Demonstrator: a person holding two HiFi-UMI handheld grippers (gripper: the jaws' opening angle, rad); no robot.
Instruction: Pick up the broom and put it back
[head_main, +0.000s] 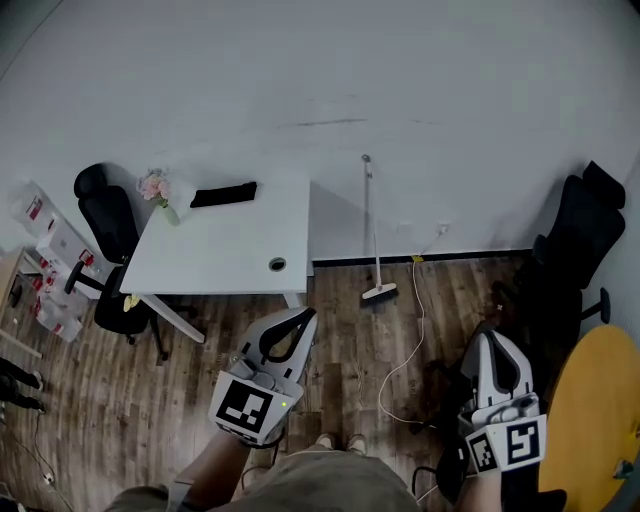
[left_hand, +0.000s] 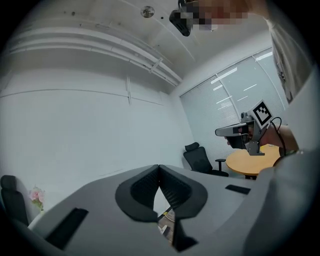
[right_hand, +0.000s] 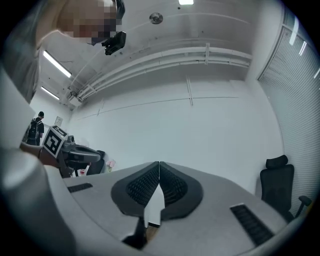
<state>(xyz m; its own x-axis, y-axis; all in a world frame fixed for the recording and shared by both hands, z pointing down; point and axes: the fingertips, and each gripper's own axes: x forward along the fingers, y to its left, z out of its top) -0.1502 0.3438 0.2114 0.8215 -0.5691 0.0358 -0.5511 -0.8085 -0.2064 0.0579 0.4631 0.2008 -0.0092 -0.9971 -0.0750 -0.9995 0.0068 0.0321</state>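
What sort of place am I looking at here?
Probably a plain office or meeting room: a white desk, a black swivel chair beside it, a round table and window blinds.

Greys, white and black above a brown floor

The floor (head_main: 120, 400) is brown wood in planks, the wall (head_main: 400, 80) plain white with a black skirting (head_main: 470, 256). The broom (head_main: 377, 240) is pale, handle and head alike, beside a white cable (head_main: 405, 350). The counter (head_main: 230, 250) is white, with pink flowers (head_main: 153, 185) and a flat black item (head_main: 223, 194) on it. Both chairs (head_main: 105, 215) are black and the round counter (head_main: 600, 400) is yellow. The left tongs (head_main: 303, 316) and right tongs (head_main: 487, 338) are grey, with black ribbed pads (left_hand: 145, 187) and black-and-white square markers (head_main: 245, 408).
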